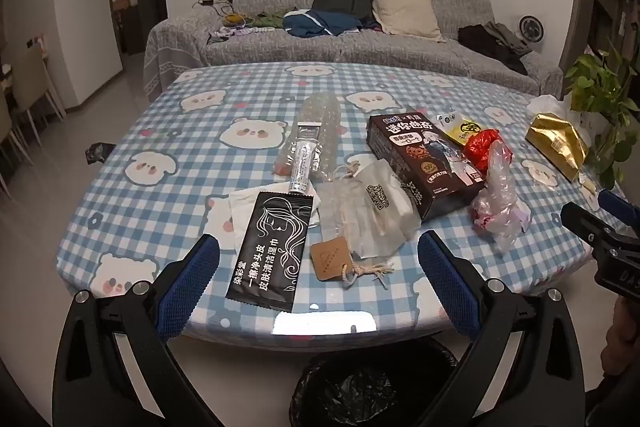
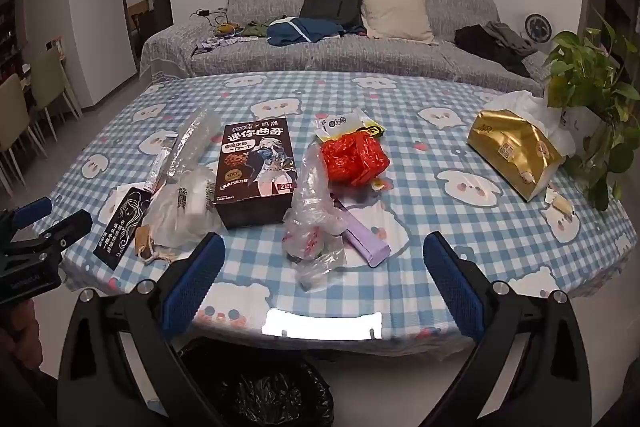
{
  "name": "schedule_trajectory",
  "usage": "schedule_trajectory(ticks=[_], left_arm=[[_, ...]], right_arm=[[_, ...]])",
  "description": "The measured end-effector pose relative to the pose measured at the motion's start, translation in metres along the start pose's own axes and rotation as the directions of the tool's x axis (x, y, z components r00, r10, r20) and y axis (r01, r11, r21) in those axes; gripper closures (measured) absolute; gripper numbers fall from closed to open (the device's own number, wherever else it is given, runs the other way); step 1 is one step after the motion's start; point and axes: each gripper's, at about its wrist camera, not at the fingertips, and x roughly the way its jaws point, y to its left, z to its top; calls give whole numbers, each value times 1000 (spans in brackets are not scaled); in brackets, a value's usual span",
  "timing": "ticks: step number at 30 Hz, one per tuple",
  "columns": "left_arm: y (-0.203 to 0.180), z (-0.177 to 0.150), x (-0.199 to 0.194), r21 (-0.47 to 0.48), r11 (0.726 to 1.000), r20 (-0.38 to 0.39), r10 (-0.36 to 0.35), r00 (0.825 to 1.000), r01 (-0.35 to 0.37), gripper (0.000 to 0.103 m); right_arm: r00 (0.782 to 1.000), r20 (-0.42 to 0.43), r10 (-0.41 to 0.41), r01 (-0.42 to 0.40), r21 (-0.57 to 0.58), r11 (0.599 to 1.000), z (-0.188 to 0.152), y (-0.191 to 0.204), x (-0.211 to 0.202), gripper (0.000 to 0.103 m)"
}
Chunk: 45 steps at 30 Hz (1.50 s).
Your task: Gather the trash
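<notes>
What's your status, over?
Left gripper and right gripper open, empty. Trash on table untouched; bin below near edge. Nothing blocking.

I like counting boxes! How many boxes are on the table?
2. A dark cookie box lies in the middle of the litter, and a gold tissue box sits far right by the plant. More may hide under wrappers.

Between my left jaws: black sachet (image 1: 270, 247) and a brown tag (image 1: 330, 261) just ahead; no bare cloth there. Beyond them the cookie box (image 1: 424, 163) stands tallest and blocks a straight reach. Between my right jaws: crumpled clear bag (image 2: 314, 223) over a lilac stick (image 2: 366, 237). Bare tablecloth (image 2: 452, 223) lies right of that stick. The bin (image 2: 256, 391) sits below both, under the table edge.
</notes>
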Motion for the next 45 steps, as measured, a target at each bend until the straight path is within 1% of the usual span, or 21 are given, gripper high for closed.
schedule_trajectory(ticks=[4,9,11,14,16,19,22,24,28,34,38,45], left_arm=[[1,0,1,-5,1000,-2,7,1000,-7,6],[1,0,5,-17,1000,-5,-9,1000,9,6],[2,-1,3,-16,1000,-5,-8,1000,8,6],[3,1,-3,-14,1000,-6,-7,1000,6,6],[-4,15,2,-5,1000,-24,2,1000,-2,6],[-6,24,1,8,1000,-29,13,999,-13,6],[-3,31,1,-6,1000,-33,1,999,-1,6],[-3,32,3,-3,1000,-29,11,1000,-11,6],[-2,27,9,-11,1000,-45,-10,999,10,6],[-3,22,12,-17,1000,-44,-11,999,10,6],[-5,19,15,-23,1000,-39,-12,999,11,6],[-7,12,8,-16,1000,-36,-25,999,24,6]], right_arm=[[1000,4,-11,11,-6,1000,1,3,-2,7],[1000,-1,7,-7,13,1000,-1,-4,-2,7],[1000,2,13,-13,12,1000,1,-3,-3,7],[1000,6,7,-7,12,1000,14,-3,-3,7],[1000,18,12,-12,19,1000,23,-3,-8,7],[1000,30,1,-2,20,1000,34,-3,-12,7],[999,32,-3,3,23,1000,38,-5,-12,7],[1000,27,4,-5,37,999,37,-8,-9,7],[1000,7,8,-8,40,999,33,-7,2,7],[1000,-6,-6,6,26,1000,25,-3,9,7],[1000,2,-14,13,25,1000,24,-3,8,7],[1000,16,-16,16,23,1000,18,-2,2,8]])
